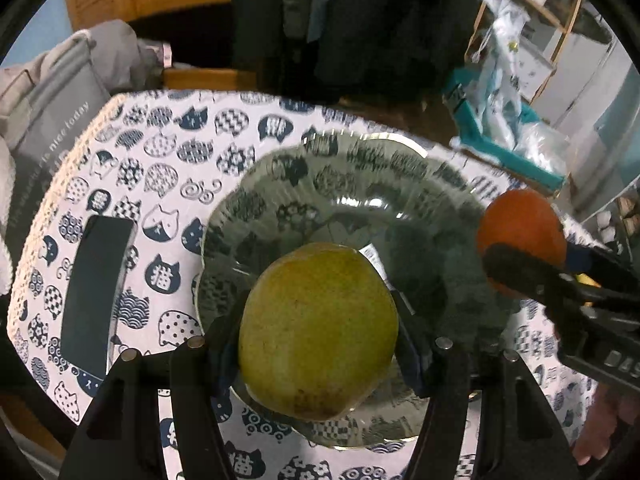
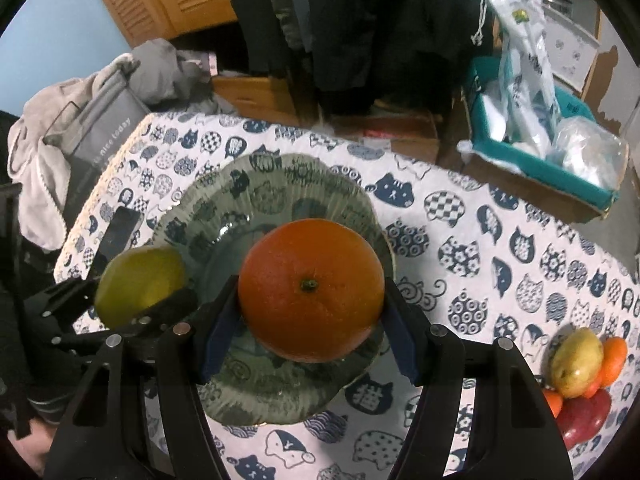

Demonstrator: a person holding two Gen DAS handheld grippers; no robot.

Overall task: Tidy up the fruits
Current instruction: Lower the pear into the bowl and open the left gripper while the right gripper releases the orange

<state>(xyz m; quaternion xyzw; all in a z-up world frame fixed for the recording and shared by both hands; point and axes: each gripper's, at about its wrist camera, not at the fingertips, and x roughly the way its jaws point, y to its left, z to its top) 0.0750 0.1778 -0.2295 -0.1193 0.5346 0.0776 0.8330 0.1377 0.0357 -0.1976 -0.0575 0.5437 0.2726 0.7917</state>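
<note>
Left wrist view: the left gripper (image 1: 318,336) is clamped on a green pear (image 1: 318,332), one finger pressing each side of the fruit. The pear sits in the lower middle of the view, held above the near part of a glass plate (image 1: 360,184). The plate is clear and ribbed, and it rests on a worktop (image 1: 168,152) covered with a white cloth printed with navy cat faces. A dark phone (image 1: 96,292) lies flat on the cloth to the left of the plate. At the right edge, the right gripper (image 1: 524,256) comes in from the side, closed on an orange (image 1: 520,224) that is beside the plate's right rim.

Right wrist view: the right gripper (image 2: 312,292) grips the orange (image 2: 312,290) between its two blue-padded fingers (image 2: 218,332). The orange fills the middle of the view, stem end facing the camera, and it is over the centre of the plate (image 2: 280,184). To the left, the left gripper (image 2: 142,296) holds the pear (image 2: 140,286) at the plate's left rim, near the orange but apart from it. The phone (image 2: 118,232) lies just behind the pear. At the far right of the worktop (image 2: 500,240), well apart from the plate, lies a pile of fruit (image 2: 584,376): a yellow-green one on top, with orange and red ones touching it. A teal box (image 2: 540,160) with plastic bags stands beyond the worktop.
</note>
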